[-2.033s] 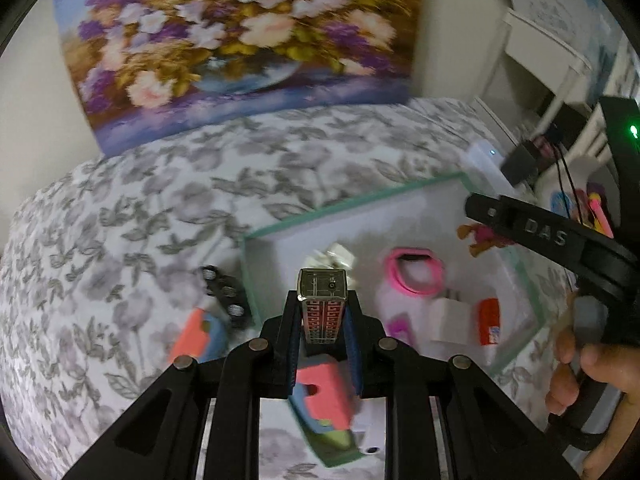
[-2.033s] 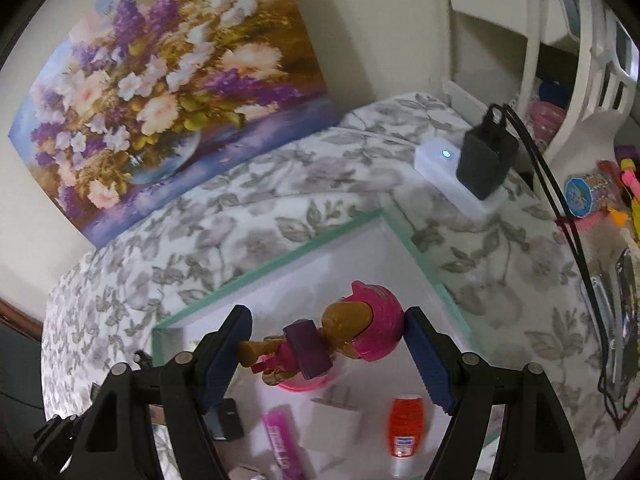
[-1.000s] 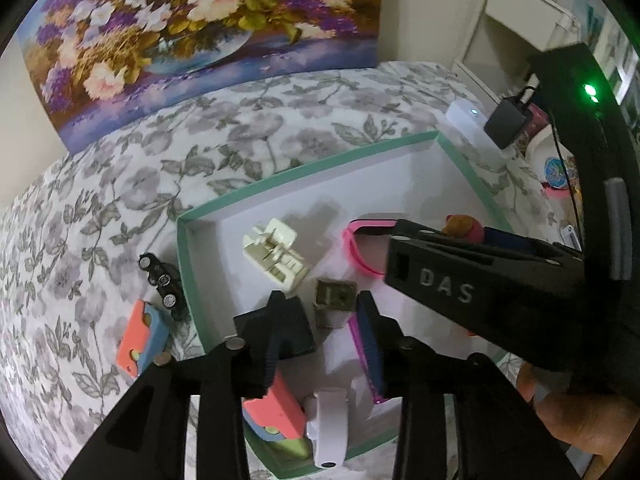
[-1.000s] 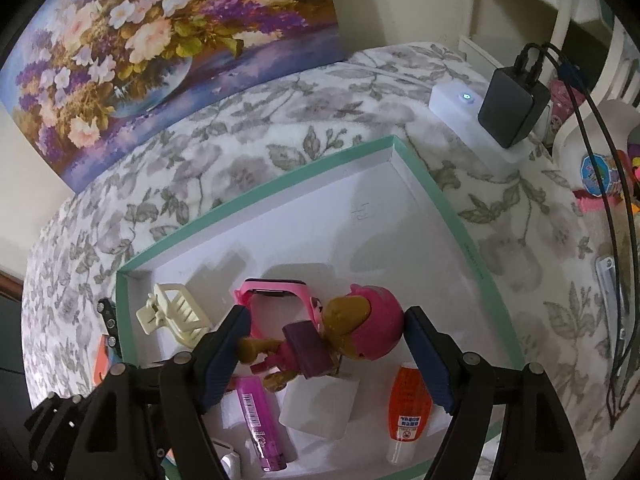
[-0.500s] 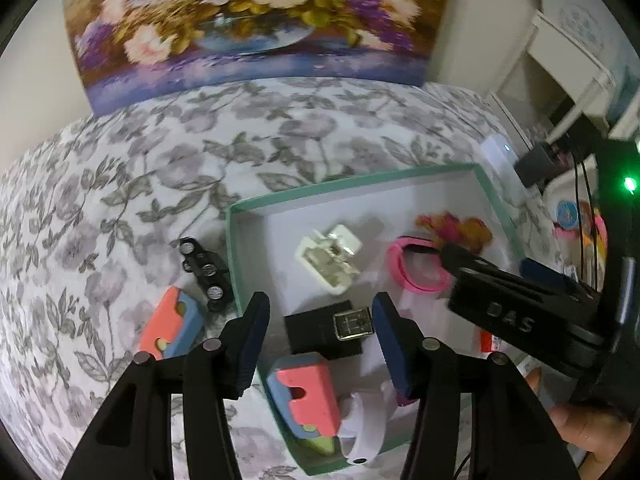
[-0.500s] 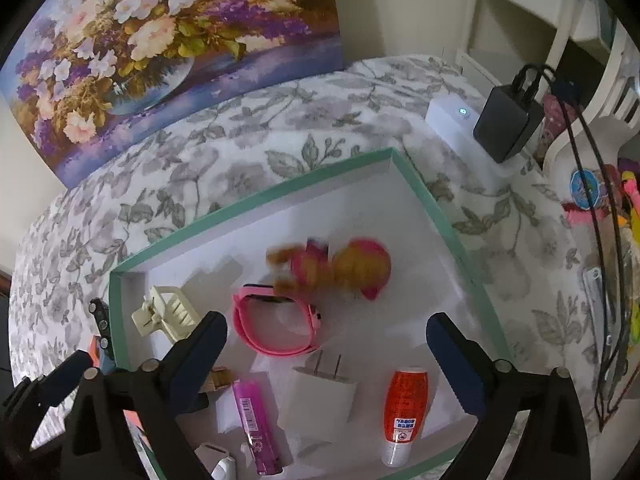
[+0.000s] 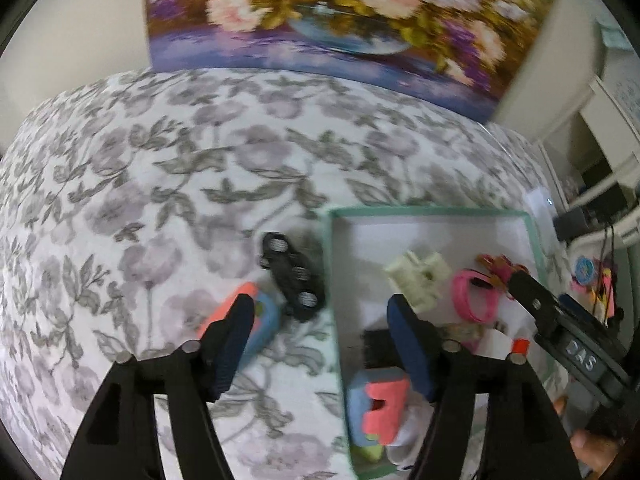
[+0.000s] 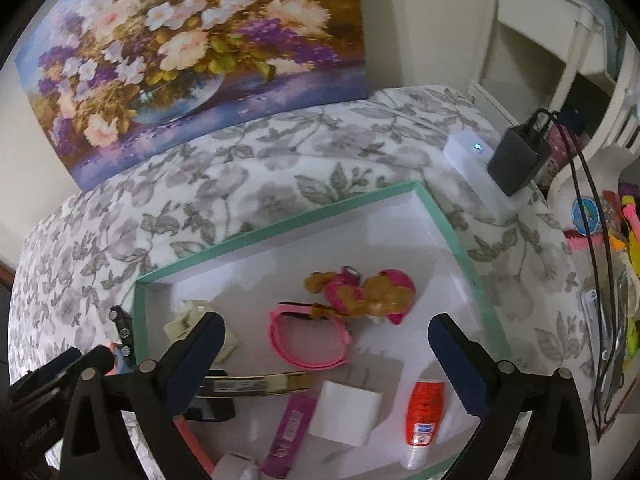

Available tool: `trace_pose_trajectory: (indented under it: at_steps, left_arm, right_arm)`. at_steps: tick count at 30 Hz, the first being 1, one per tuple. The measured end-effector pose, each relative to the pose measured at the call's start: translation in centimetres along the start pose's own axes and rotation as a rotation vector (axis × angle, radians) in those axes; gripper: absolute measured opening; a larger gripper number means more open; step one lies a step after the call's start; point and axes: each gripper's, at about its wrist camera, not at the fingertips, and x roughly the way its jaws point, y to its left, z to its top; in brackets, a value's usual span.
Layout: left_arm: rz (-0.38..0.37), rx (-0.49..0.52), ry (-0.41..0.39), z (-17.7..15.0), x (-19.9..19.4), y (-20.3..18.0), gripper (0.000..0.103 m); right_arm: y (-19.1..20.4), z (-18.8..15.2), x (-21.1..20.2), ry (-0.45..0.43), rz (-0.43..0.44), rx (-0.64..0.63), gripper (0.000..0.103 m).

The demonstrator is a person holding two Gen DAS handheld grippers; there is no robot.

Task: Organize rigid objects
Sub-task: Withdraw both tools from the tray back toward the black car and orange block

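Left gripper [image 7: 322,330] is hovering spread, empty, facing black toy car [image 7: 291,276] left of tray [image 7: 332,280]; light, rigid, best pinched across its sides.

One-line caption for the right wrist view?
Open right gripper above green-rimmed tray holding toy figure, pink band, charger.
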Motion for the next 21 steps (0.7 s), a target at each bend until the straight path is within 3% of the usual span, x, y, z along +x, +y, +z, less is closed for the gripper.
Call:
trace_pose_trajectory:
  at_steps: [11,14,21]
  left_arm:
    - [0.101,-0.122,-0.014,0.7,-0.1,6.5,0.08]
    - [0.14,-0.15,-0.035,0.8,-0.5,8.3,0.093]
    - [0.205,-0.215,-0.086,0.6,-1.4,11.9,0.097]
  right_arm:
    - [8.2,-1.9,0.0,0.002,0.048,-0.176,0.103]
    - [9.9,-2.2,-0.2,-0.006,0.05,-0.208,0.103]
    - [12.8,-2.6,-0.4,-0.025,0.055,-0.247,0.103]
